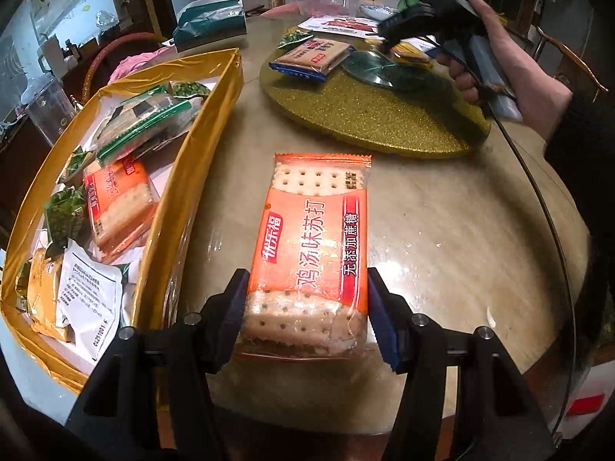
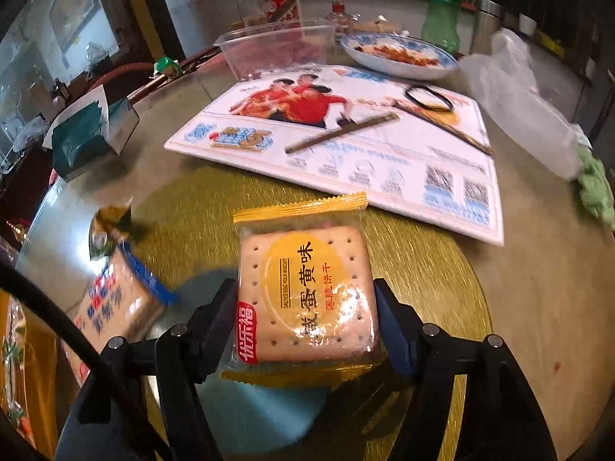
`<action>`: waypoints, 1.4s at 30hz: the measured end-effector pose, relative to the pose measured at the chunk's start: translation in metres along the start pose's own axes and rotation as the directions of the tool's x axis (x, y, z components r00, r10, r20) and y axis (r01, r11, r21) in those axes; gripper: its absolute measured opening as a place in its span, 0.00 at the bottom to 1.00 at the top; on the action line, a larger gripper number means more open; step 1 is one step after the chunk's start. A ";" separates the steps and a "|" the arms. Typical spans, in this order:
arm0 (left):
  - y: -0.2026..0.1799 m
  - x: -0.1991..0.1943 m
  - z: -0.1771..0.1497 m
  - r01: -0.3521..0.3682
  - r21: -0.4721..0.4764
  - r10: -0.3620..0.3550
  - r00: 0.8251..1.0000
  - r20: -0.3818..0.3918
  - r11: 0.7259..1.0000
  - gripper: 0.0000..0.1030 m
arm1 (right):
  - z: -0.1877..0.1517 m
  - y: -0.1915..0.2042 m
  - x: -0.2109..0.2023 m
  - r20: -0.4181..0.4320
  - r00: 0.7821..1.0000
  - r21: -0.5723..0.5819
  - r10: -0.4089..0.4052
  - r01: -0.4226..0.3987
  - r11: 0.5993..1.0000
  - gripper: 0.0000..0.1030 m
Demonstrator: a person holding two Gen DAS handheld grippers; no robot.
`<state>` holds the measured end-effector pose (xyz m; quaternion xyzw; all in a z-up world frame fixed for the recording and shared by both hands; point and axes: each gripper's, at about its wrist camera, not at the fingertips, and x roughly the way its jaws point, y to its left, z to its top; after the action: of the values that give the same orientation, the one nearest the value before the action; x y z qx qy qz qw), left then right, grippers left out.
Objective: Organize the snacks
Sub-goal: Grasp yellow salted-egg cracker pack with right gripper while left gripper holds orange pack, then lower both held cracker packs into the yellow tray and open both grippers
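Note:
My left gripper (image 1: 307, 307) is shut on the lower half of an orange cracker pack (image 1: 311, 238), which lies lengthwise over the marble table just right of a gold box (image 1: 200, 176). The box holds several snack packs, among them another orange cracker pack (image 1: 119, 203). In the right wrist view my right gripper (image 2: 305, 315) is shut on a yellow egg-yolk cracker pack (image 2: 307, 292) over a gold glitter mat (image 2: 423, 269). A blue cracker pack (image 2: 115, 307) and a small green packet (image 2: 107, 230) lie on the mat to its left.
A printed board (image 2: 384, 169) with chopsticks lies behind the mat. Further back stand a clear plastic tub (image 2: 276, 50), a plate of food (image 2: 399, 53) and a green bottle (image 2: 442, 11). A teal box (image 2: 88, 134) sits left. The table's glass edge (image 1: 553, 230) curves on the right.

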<state>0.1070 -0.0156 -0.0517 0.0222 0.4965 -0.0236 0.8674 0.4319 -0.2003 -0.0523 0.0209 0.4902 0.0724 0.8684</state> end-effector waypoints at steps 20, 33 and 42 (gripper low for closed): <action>-0.017 -0.009 -0.014 0.041 0.058 -0.037 0.997 -0.069 0.997 0.68 | -0.257 0.030 -0.154 0.108 0.992 -0.144 0.064 -0.048 0.988 0.66; -0.012 0.000 0.005 0.011 0.010 -0.011 0.998 -0.058 1.000 0.56 | -0.257 0.029 -0.152 0.114 0.991 -0.126 0.077 -0.063 0.990 0.66; 0.018 -0.035 -0.011 0.122 -0.115 -0.122 0.993 0.005 0.986 0.56 | -0.259 0.028 -0.161 0.141 0.977 -0.129 0.162 -0.144 0.981 0.66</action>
<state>0.0815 0.0041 -0.0267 -0.0581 0.4982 -0.0481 0.8638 0.1256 -0.2053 -0.0476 0.0125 0.4150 0.1663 0.8944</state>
